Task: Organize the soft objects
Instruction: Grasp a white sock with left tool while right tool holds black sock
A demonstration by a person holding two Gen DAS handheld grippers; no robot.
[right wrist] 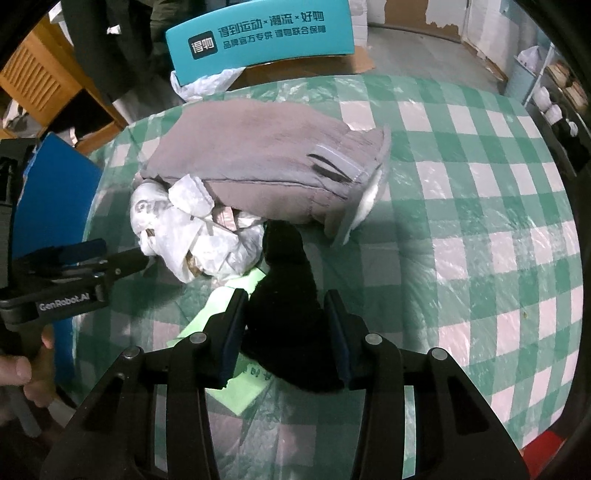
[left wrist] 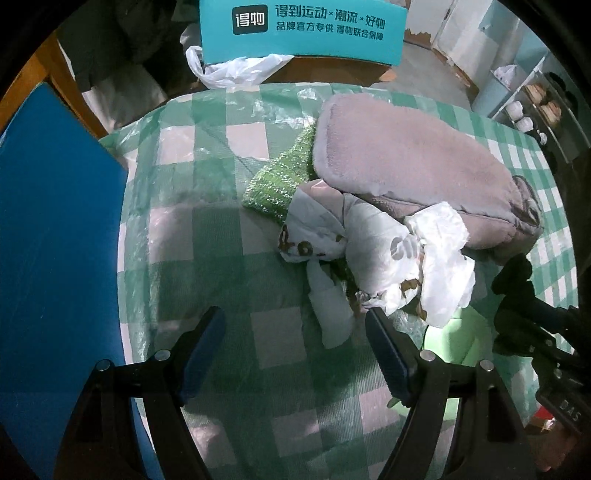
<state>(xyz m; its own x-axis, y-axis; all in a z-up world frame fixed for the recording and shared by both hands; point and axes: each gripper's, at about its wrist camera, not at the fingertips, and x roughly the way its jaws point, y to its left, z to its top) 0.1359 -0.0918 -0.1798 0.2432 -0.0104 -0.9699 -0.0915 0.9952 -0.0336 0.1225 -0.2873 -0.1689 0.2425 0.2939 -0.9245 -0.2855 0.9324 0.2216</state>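
Behind table (right wrist: 480,221), teal box (right wrist: 258,37)

The left gripper (left wrist: 295,350) hangs over a table (left wrist: 207,251) covered in green-and-white check under clear plastic, its two fingers spread wide with nothing between them. Just beyond its right fingertip lies a crumpled white plastic bag (left wrist: 373,251) with brown print, one twisted end trailing toward the gap between the fingers. Behind the bag, farther right, a grey plush pouch (left wrist: 410,162) lies lengthwise, its near edge resting on the bag. A glittery green cloth (left wrist: 280,181) pokes out from under the pouch's left side. A pale green sheet (left wrist: 454,339) shows beneath the bag at the near right. A blue board (left wrist: 55,240) fills the left, and a teal box (left wrist: 303,29) stands beyond the far edge.
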